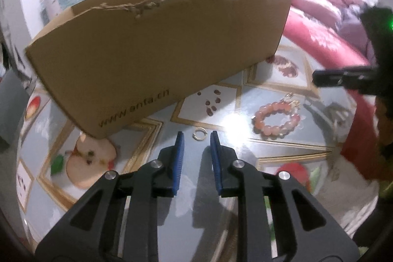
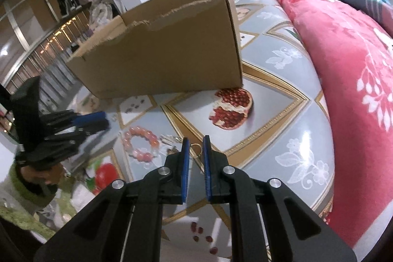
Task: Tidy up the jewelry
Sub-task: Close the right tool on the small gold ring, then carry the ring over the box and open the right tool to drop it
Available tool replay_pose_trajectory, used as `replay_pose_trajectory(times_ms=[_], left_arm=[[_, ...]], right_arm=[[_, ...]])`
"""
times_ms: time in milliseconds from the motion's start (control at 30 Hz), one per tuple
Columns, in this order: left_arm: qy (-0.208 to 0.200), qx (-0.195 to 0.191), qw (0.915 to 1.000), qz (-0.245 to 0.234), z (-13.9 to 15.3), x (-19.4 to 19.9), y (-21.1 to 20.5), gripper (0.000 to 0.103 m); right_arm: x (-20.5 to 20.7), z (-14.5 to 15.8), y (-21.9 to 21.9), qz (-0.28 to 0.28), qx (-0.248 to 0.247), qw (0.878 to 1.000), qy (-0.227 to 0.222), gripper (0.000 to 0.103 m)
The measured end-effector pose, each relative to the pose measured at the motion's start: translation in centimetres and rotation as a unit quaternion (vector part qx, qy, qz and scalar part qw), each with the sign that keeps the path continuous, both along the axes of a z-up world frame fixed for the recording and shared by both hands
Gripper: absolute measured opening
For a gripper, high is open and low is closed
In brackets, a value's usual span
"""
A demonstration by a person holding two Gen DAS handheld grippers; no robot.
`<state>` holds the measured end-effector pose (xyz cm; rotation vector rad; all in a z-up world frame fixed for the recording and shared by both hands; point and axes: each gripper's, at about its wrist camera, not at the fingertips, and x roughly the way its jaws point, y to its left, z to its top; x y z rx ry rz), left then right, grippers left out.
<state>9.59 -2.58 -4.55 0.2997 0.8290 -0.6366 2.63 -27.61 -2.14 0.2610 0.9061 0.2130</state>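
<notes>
Cardboard box (image 1: 159,46) stands mid-tablecloth (image 1: 221,178); the bead bracelet (image 1: 276,119) and small ring (image 1: 199,133) lie before it. My left gripper (image 1: 197,139) hovers slightly parted, empty; on glossy cloth the ring could skid away.

Left gripper (image 1: 197,138) angled downward at lower centre, jaws slightly parted; right gripper (image 2: 195,142) likewise, narrower gap.
</notes>
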Motion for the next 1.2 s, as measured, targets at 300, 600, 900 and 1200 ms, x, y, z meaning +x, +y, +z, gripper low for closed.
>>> replay_pose_trajectory(times_ms=[300, 600, 900, 1200], left_arm=[[0.005, 0.023, 0.9994, -0.025, 0.3, 0.6, -1.2, 0.020], [-0.013, 0.035, 0.9992, -0.012, 0.1, 0.2, -2.0, 0.011], [-0.037, -0.014, 0.9992, 0.003, 3.8, -1.6, -0.6, 0.011], [-0.064, -0.104, 0.9925, 0.005, 12.6, 1.5, -1.1, 0.011]], right_arm=[[1.0, 0.2, 0.1, 0.002, 0.019, 1.000, -0.009, 0.011], [0.9, 0.6, 0.4, 0.004, 0.023, 0.999, -0.022, 0.011], [0.0, 3.6, 0.5, 0.007, 0.014, 0.998, -0.064, 0.011], [6.1, 11.0, 1.8, 0.066, 0.020, 0.989, -0.131, 0.011]])
